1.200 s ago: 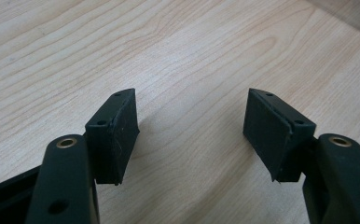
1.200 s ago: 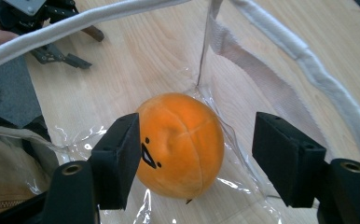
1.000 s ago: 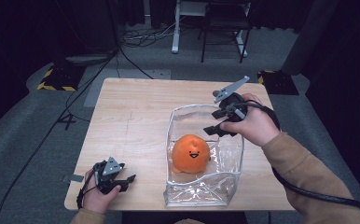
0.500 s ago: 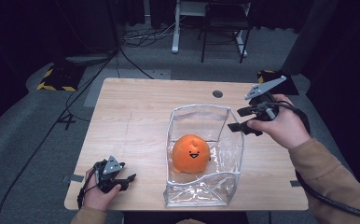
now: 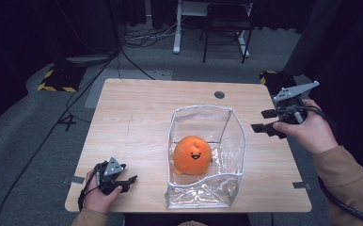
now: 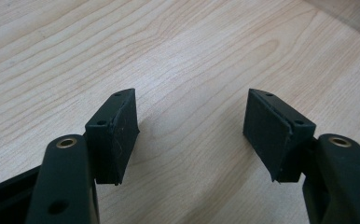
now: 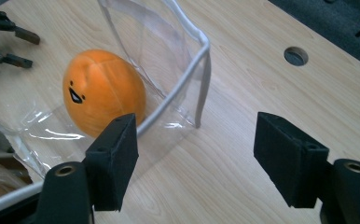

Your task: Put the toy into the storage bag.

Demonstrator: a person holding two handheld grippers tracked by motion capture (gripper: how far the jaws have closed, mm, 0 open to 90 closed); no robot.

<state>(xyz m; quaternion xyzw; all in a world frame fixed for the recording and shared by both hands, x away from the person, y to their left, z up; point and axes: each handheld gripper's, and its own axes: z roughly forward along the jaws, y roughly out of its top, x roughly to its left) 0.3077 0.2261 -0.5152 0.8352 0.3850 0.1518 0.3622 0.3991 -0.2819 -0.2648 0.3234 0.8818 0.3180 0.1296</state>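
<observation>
**Inspector:** High view first. Where does the work stand?

**Assistant:** The orange plush toy (image 5: 192, 154) sits inside the clear plastic bag (image 5: 207, 188), which stands open-topped on the worktop (image 5: 137, 122). The right claw (image 5: 268, 120) is held off the worktop's right edge, well apart from the bag, jaws spread. The left claw (image 5: 123, 181) rests low at the near-left corner, also apart from the bag.

**Inspector:** Left gripper view?

**Assistant:** The left claw (image 6: 190, 133) is wide open over bare wood, holding nothing.

**Inspector:** Right gripper view?

**Assistant:** The right claw (image 7: 197, 154) is wide and empty, looking toward the bag's white rim (image 7: 183, 79) with the toy (image 7: 104, 93) behind the clear wall.

**Inspector:** Your judgement of the step?

**Assistant:** The toy appears placed; both claws stand clear. If the bag is to be closed or moved next, a claw must approach the rim squarely and pinch the thin film without tipping the bag.
</observation>
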